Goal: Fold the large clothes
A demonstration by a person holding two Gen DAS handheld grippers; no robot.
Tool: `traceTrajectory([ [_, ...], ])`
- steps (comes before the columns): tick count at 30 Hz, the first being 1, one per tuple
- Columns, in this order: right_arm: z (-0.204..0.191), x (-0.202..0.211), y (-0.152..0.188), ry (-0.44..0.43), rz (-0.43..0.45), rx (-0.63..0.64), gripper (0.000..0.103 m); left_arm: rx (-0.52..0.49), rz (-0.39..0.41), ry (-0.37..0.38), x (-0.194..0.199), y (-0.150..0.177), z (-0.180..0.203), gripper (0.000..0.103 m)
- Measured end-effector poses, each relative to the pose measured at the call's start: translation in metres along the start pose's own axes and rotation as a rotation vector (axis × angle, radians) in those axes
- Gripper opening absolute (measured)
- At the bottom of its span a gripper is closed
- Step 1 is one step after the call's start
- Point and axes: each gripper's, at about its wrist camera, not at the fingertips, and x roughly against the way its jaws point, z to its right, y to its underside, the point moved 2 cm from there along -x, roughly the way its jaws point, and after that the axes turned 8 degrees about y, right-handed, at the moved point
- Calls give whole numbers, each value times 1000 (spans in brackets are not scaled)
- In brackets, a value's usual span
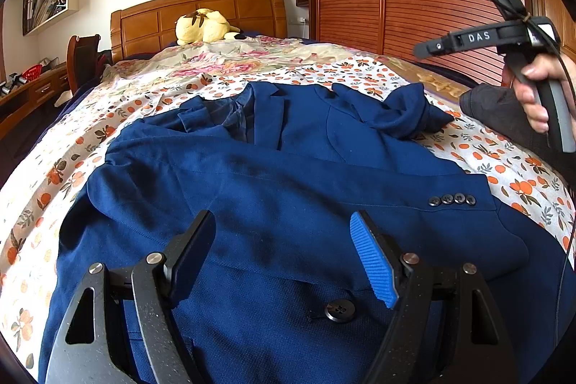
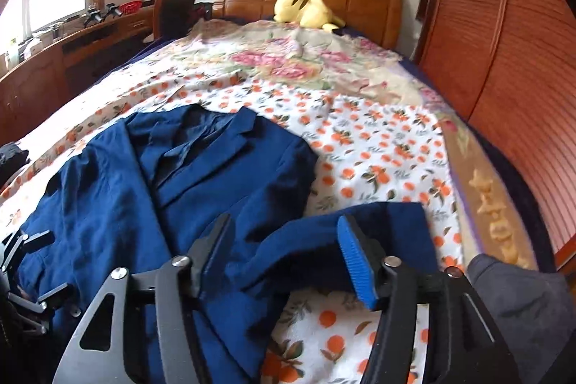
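A navy blue suit jacket [image 1: 288,168] lies face up on the bed, collar toward the headboard. One sleeve is laid across its front, cuff buttons [image 1: 451,199] showing. My left gripper [image 1: 280,218] hovers open over the jacket's lower front, just above a large front button [image 1: 338,310], with nothing between its fingers. The other sleeve [image 2: 360,222] lies bunched out to the right on the sheet. My right gripper [image 2: 284,222] stands open over that sleeve, its blue pad [image 2: 356,261] not pressing the cloth. In the left wrist view, a hand [image 1: 536,96] holds the right gripper's handle at the far right.
The bed carries an orange-print sheet [image 2: 378,150] and a floral blanket [image 2: 288,63]. A yellow plush toy [image 2: 306,9] rests by the wooden headboard [image 1: 201,13]. A slatted wardrobe [image 2: 504,42] runs along the right. A desk [image 2: 72,49] and chair [image 2: 176,9] stand left.
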Motion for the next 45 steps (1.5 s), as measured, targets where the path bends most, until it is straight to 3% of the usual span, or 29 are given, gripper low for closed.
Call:
traceTrajectory([
  [10,32,-36,7,171,-76,-37,67,-1,-1,0,0,0,0,78],
  [14,47,-67,12,218,-165,-71,68,-1,-3,0,0,0,0,78],
  [19,47,-119,36,217,-344,-93,70,-2,-8,0,-1,1,0,78],
  [22,41,-140,50,221,-407,-109,72,-3,-7,0,-1,1,-1,78],
  [28,45,-148,57,219,-388,-185,90,-5,-10,0,-2,1,0,78],
  [34,54,-153,64,186,-389,-228,91,-6,-12,0,-2,1,1,78],
  [36,62,-152,67,167,-380,-226,83,-6,-12,-1,-2,1,1,78],
  [37,62,-152,66,151,-372,-218,70,-7,-12,-1,-2,1,1,78],
  [38,59,-151,65,127,-362,-203,64,-9,-13,-1,-2,1,1,78],
  [40,51,-144,63,117,-344,-149,34,-10,-13,-2,-2,0,1,78],
  [42,42,-141,60,116,-335,-93,13,-13,-13,-4,-2,0,2,78],
  [45,37,-131,58,147,-308,-46,6,-13,-12,-4,-2,0,2,78],
])
